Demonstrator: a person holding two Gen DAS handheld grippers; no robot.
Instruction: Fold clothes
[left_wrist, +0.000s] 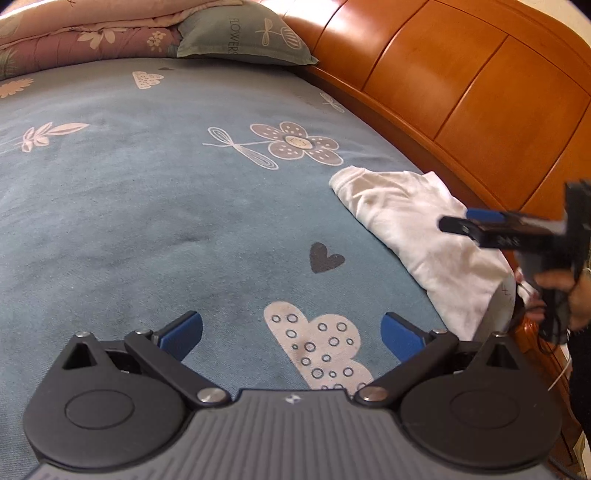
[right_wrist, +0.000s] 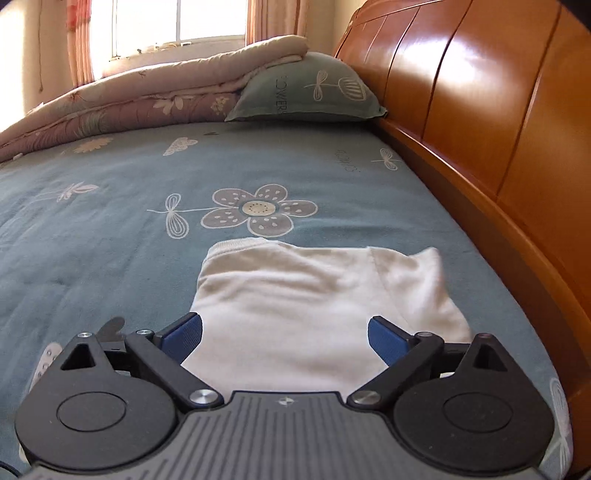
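The bed sheet (right_wrist: 110, 221), blue with flower prints, is the largest surface here, bounded on the right by the wooden headboard (right_wrist: 480, 129), with a folded quilt (right_wrist: 129, 99) and a green pillow (right_wrist: 310, 92) at the far end. The white garment (right_wrist: 295, 295) lies on the sheet close to the headboard, already gathered into a compact, roughly folded shape with some wrinkles and a raised flap at its right side. The right gripper (right_wrist: 284, 336) hovers over the garment's near edge with its jaws spread wide and nothing pinched between them; the left gripper (left_wrist: 291, 332) is likewise open and empty, over bare sheet well apart from the garment. The main risk, as I judge it, is that the 2 blue pads catch only the top layer, so the fold peels apart when lifted. A second risk is pinching the sheet along with the cloth, which would drag both. The raised flap could also spring open if left unpressed, and the garment's nearness to the headboard leaves little room on that side. No containers appear in either view, so nothing is held in any.
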